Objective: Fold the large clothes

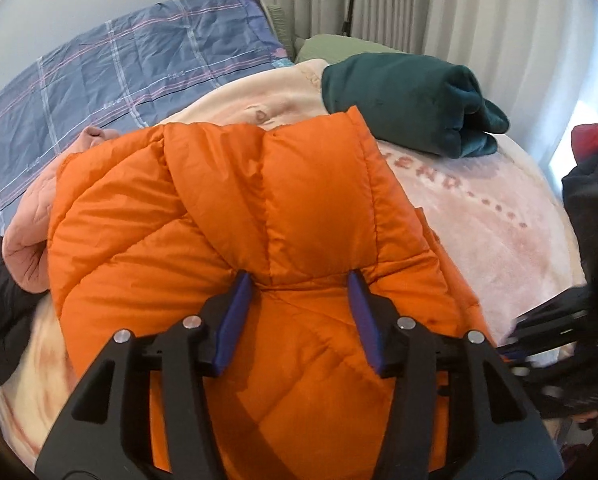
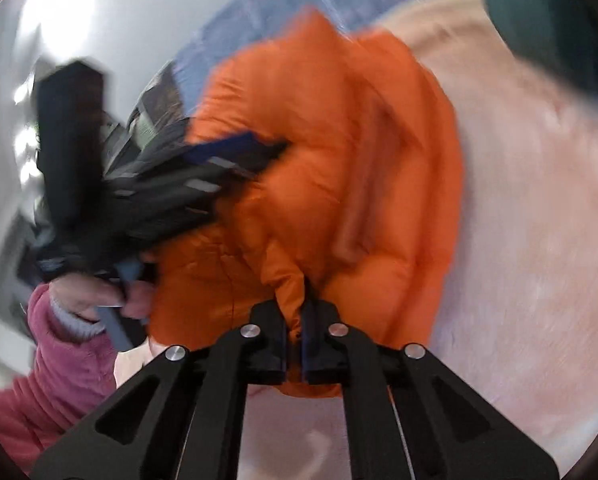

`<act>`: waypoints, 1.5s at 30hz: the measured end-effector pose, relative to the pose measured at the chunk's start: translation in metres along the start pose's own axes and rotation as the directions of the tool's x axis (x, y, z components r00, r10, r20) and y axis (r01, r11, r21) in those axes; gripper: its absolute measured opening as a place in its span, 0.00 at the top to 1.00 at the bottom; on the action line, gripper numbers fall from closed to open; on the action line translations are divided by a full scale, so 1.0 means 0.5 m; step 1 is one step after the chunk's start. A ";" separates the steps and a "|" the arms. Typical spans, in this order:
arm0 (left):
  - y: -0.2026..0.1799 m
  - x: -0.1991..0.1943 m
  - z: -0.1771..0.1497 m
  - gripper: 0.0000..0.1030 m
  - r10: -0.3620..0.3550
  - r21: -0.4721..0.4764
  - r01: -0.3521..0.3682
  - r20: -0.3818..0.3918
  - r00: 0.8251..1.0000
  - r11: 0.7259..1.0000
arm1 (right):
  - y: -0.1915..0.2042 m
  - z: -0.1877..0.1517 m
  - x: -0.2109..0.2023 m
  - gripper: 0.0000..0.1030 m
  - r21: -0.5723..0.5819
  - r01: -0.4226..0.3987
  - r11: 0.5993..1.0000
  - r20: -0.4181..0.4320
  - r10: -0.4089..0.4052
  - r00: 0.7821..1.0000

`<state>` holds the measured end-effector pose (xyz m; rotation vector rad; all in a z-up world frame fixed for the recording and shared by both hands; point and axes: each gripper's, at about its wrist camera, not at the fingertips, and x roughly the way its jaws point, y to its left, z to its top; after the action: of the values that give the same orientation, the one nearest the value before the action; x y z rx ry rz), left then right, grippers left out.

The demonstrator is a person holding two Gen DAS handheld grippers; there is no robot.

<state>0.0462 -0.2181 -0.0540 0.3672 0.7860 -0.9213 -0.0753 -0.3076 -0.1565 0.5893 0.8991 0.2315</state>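
Orange puffer jacket (image 1: pixel 235 216) heaped on the pink blanket (image 1: pixel 499 232), long axis running away toward the folded green garment (image 1: pixel 411 100); left gripper (image 1: pixel 299 280) spread, unpinched, over its middle; right gripper (image 2: pixel 295 312) clenched on its near edge.

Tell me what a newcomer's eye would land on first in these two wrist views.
The bright orange puffer jacket fills the middle of both views, lying on a pale pink blanket. The right gripper pinches a fold of it, while the left gripper stands open over its quilting. A folded dark green garment lies behind it.
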 end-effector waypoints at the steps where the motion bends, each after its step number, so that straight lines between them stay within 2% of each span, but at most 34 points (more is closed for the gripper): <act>1: 0.000 -0.009 0.001 0.51 -0.011 0.003 0.011 0.005 1.000 1.000 | -0.019 -0.011 0.009 0.96 0.041 -0.026 0.999 -0.008 0.026 1.000; 4: 0.010 -0.033 0.021 0.57 -0.008 -0.011 0.008 0.051 0.999 1.000 | -0.026 -0.025 0.013 0.96 0.057 -0.038 0.998 0.002 0.038 0.999; 6: 0.027 -0.038 0.039 0.57 0.016 -0.021 -0.014 0.085 0.996 1.000 | -0.015 -0.024 0.016 0.96 0.030 -0.024 0.999 -0.010 0.024 1.000; 7: 0.035 -0.031 0.043 0.57 0.018 -0.030 -0.015 0.079 0.997 0.999 | -0.005 -0.023 0.017 0.94 0.003 -0.013 1.000 -0.020 0.013 1.000; 9: 0.045 -0.004 0.038 0.56 0.023 -0.034 -0.021 0.048 0.999 0.999 | 0.015 -0.015 0.011 0.87 -0.041 -0.006 0.999 -0.027 0.004 1.000; 11: 0.045 0.013 0.021 0.56 0.050 -0.023 -0.049 0.047 0.998 0.999 | 0.021 0.012 -0.019 0.78 -0.045 -0.049 0.998 -0.011 0.048 0.999; 13: 0.046 0.007 0.012 0.55 0.036 -0.034 -0.034 0.068 0.997 0.999 | 0.004 0.052 -0.075 0.68 -0.018 -0.120 0.993 0.077 0.121 0.990; 14: 0.050 0.002 0.009 0.55 0.029 -0.046 -0.026 0.079 0.996 0.999 | -0.005 0.069 -0.089 0.66 -0.012 -0.126 0.992 0.103 0.126 0.987; 15: 0.052 0.000 0.008 0.55 0.023 -0.049 -0.019 0.083 0.996 0.999 | -0.015 0.089 -0.103 0.66 -0.006 -0.083 0.997 0.145 0.083 0.986; 16: 0.055 -0.005 0.005 0.54 0.020 -0.053 -0.015 0.093 0.995 0.998 | -0.033 0.117 -0.113 0.65 0.014 0.024 1.000 0.198 -0.027 0.980; 17: 0.057 -0.010 0.001 0.52 0.024 -0.054 -0.018 0.102 0.994 0.998 | -0.060 0.145 -0.114 0.65 0.052 0.072 0.996 0.225 -0.082 0.971; 18: 0.059 -0.014 -0.003 0.52 0.026 -0.055 -0.020 0.107 0.994 0.998 | -0.093 0.170 -0.106 0.65 0.105 0.064 0.992 0.221 -0.086 0.972; 21: 0.059 -0.021 -0.009 0.49 0.017 -0.058 -0.010 0.122 0.992 0.998 | -0.152 0.229 -0.039 0.65 0.165 0.060 0.984 0.135 -0.083 0.987; 22: 0.059 -0.023 -0.009 0.49 0.018 -0.054 -0.011 0.124 0.992 0.998 | -0.163 0.249 -0.003 0.70 0.166 0.083 0.983 0.106 -0.101 0.989; 23: 0.057 -0.026 -0.010 0.47 0.022 -0.050 -0.016 0.127 0.992 0.999 | -0.168 0.261 0.022 0.85 0.169 0.074 0.983 0.088 -0.090 0.992; 24: 0.056 -0.032 -0.010 0.45 0.032 -0.046 -0.026 0.133 0.991 0.999 | -0.159 0.263 0.044 0.94 0.169 0.038 0.985 0.072 -0.051 0.996; 25: 0.055 -0.038 -0.012 0.40 0.045 -0.044 -0.040 0.140 0.989 0.998 | -0.151 0.272 0.070 0.95 0.165 -0.019 0.986 0.044 0.011 0.999; 27: 0.056 -0.058 -0.020 0.33 0.077 -0.044 -0.070 0.166 0.983 0.997 | -0.106 0.278 0.099 0.96 0.094 -0.007 0.996 0.025 0.004 1.000; 32: 0.083 -0.090 -0.030 0.32 0.035 -0.064 -0.022 0.202 0.979 0.998 | -0.007 0.282 0.172 0.96 -0.081 -0.019 0.997 -0.049 0.015 0.999; 34: 0.081 -0.072 -0.024 0.32 0.022 -0.047 -0.015 0.167 0.986 0.999 | -0.014 0.286 0.172 0.96 -0.085 -0.006 0.996 -0.044 0.002 0.999; 36: 0.076 -0.050 -0.020 0.32 -0.008 -0.028 0.013 0.144 0.990 1.000 | -0.040 0.284 0.132 0.95 -0.057 -0.006 0.998 -0.018 0.005 1.000; 39: 0.066 -0.009 -0.005 0.32 -0.086 -0.037 0.091 0.104 0.991 0.995 | -0.094 0.276 0.064 0.93 -0.005 0.028 1.000 0.039 -0.028 0.999; 42: 0.055 0.018 0.006 0.32 -0.081 -0.038 0.085 0.084 0.993 0.996 | -0.116 0.248 -0.014 0.93 -0.009 0.063 0.998 0.093 -0.062 0.994; 45: 0.042 0.034 0.015 0.32 -0.065 -0.028 0.067 0.062 0.996 0.997 | -0.103 0.196 -0.083 0.93 -0.046 0.009 0.999 0.125 -0.003 0.992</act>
<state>0.0730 -0.2203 -0.0623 0.2870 0.7592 -0.9772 -0.0260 -0.4052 -0.1113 0.5513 0.7728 0.2071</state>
